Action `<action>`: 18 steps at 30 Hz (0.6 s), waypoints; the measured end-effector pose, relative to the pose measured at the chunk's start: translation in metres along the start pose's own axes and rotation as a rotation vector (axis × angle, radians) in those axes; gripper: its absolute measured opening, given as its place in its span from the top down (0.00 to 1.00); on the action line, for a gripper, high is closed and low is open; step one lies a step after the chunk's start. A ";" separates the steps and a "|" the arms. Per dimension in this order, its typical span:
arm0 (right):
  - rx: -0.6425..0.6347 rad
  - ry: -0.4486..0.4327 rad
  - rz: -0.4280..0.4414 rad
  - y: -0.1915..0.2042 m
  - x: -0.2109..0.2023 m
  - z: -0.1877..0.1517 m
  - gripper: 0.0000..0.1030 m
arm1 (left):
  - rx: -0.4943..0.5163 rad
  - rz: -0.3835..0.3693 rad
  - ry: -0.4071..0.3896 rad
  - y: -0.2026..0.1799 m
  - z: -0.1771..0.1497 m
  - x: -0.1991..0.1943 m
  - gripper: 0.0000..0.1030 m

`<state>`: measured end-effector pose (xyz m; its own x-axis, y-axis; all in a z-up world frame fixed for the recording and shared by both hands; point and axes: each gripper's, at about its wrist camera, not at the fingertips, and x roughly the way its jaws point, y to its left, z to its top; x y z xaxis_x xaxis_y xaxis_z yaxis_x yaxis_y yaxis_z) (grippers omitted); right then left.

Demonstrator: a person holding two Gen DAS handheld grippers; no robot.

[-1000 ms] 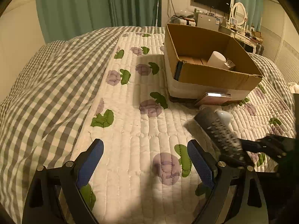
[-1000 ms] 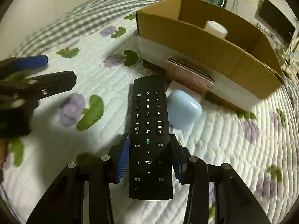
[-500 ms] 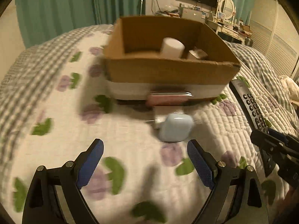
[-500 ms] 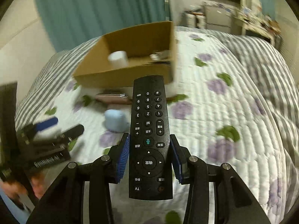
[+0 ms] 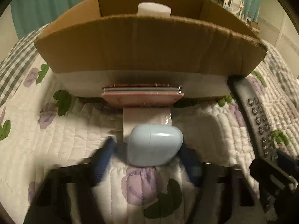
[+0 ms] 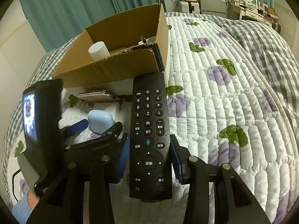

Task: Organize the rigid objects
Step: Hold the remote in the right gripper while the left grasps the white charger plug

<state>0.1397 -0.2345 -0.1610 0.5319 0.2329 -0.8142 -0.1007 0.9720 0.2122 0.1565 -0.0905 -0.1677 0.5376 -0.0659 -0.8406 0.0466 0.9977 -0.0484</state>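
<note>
Tongs at box (image 5: 149, 52) on bed.
Right tongs (image 6: 149, 160) are pinching remote (image 6: 149, 130); left tongs (image 5: 147, 160) are spreading around blue case (image 5: 155, 145).

My left claw (image 5: 147, 160) sits low on the quilt (image 5: 209, 123), one finger on each side of the earbud case (image 5: 155, 144). Just behind the case lies a small flat box (image 5: 146, 116), and behind that a phone (image 5: 143, 96) rests against the front wall of the cardboard box (image 5: 149, 44). Inside the cardboard box a cylinder (image 5: 154, 9) stands near the back. To the right, my right claw (image 6: 149, 160) holds the remote (image 6: 149, 136) between its fingers, its far end reaching the cardboard box's right front corner.
</note>
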 end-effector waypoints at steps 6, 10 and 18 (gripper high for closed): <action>-0.015 -0.012 0.027 0.002 -0.004 -0.003 0.65 | 0.015 -0.033 -0.010 0.010 -0.008 -0.022 0.49; -0.027 -0.004 0.022 0.006 -0.010 -0.010 0.85 | 0.023 -0.042 -0.016 0.018 -0.018 -0.041 0.49; -0.073 -0.009 -0.006 0.019 -0.012 -0.016 0.85 | 0.005 -0.048 -0.044 0.051 -0.037 -0.082 0.49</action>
<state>0.1177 -0.2181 -0.1561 0.5404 0.2273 -0.8101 -0.1585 0.9731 0.1673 0.0835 -0.0335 -0.1208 0.5712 -0.1142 -0.8128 0.0775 0.9934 -0.0851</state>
